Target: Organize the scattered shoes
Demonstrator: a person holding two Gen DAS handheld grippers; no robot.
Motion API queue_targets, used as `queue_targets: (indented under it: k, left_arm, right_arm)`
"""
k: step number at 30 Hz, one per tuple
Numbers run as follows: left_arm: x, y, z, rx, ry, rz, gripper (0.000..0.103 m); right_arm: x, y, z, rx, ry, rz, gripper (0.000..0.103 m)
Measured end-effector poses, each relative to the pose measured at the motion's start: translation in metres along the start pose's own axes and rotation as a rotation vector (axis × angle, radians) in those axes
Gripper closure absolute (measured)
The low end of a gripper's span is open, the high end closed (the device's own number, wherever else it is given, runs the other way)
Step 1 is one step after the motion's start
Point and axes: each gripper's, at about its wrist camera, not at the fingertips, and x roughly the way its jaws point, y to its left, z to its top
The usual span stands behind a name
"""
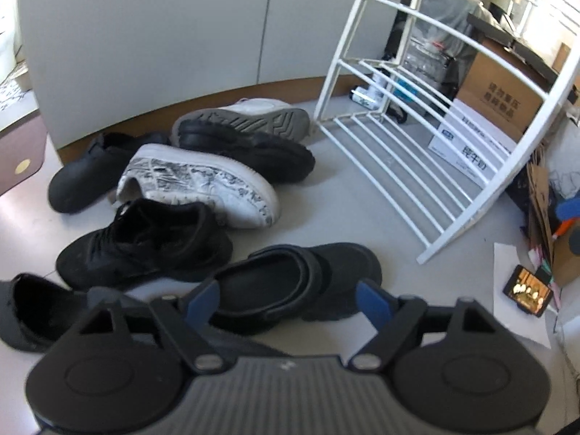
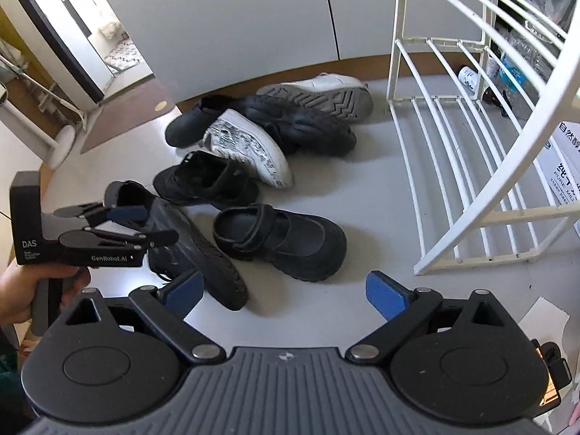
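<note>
Several shoes lie scattered on the grey floor. A black strap shoe [image 1: 301,282] [image 2: 282,243] sits just ahead of my open left gripper [image 1: 288,301] [image 2: 159,223], which a hand [image 2: 32,286] holds. That gripper hovers over a dark knit shoe [image 2: 199,253] lying on its side, without holding it. Behind are a black sneaker [image 1: 145,243] [image 2: 203,181], a white patterned sneaker [image 1: 203,181] [image 2: 250,145], a black slip-on [image 1: 90,174], a chunky black shoe [image 1: 253,148] and a white shoe [image 1: 246,116] on its side. My right gripper [image 2: 286,293] is open above bare floor. A white wire shoe rack [image 1: 417,145] [image 2: 453,145] stands empty at the right.
A grey cabinet wall [image 1: 163,36] backs the shoe pile. Cardboard boxes [image 1: 500,87], bottles and clutter sit behind the rack. A phone [image 1: 527,291] lies on a sheet of paper at the right. A doorway [image 2: 72,36] opens at the far left.
</note>
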Motion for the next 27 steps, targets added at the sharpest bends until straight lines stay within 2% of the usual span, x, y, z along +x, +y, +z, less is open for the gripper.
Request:
queue_targets:
  k: [3,6,9,10,12,15,20,22,23,24,27]
  left_arm:
    - [0.021,0.0,0.002,0.021,0.013,-0.026,0.018]
    - [0.042,0.002,0.001,0.035,0.029,-0.052,0.018]
    - [0.058,0.007,-0.002,0.03,0.046,-0.075,0.018]
    - [0.062,0.008,-0.002,0.032,0.052,-0.077,0.017]
    - [0.072,0.007,-0.002,0.052,0.072,-0.068,0.016]
    - [0.086,-0.002,-0.001,0.11,0.115,0.011,0.016]
    - [0.101,-0.004,-0.008,0.141,0.134,-0.016,0.017]
    - [0.11,-0.001,-0.013,0.123,0.143,-0.007,0.022]
    - [0.112,-0.001,-0.014,0.118,0.154,0.002,0.031]
    - [0.115,-0.001,-0.016,0.108,0.167,0.015,0.035]
    - [0.111,-0.003,-0.019,0.077,0.164,0.021,0.036]
  right_arm:
    - [0.012,-0.003,0.0,0.009,0.01,0.0,0.004]
    - [0.048,-0.002,0.002,0.009,0.038,0.02,0.004]
    - [0.074,-0.005,0.003,0.048,0.075,0.052,0.004]
    - [0.083,-0.009,0.004,0.102,0.102,0.069,0.004]
    - [0.091,-0.01,0.002,0.131,0.104,0.062,0.004]
    - [0.102,-0.011,-0.002,0.162,0.102,0.046,0.004]
    - [0.113,-0.018,-0.03,0.191,0.052,0.059,0.004]
    - [0.117,-0.02,-0.042,0.202,0.031,0.064,0.004]
    - [0.119,-0.022,-0.048,0.208,0.021,0.067,0.004]
    - [0.123,-0.027,-0.048,0.195,0.009,0.078,0.004]
    - [0.117,-0.034,-0.063,0.152,-0.036,0.09,0.004]
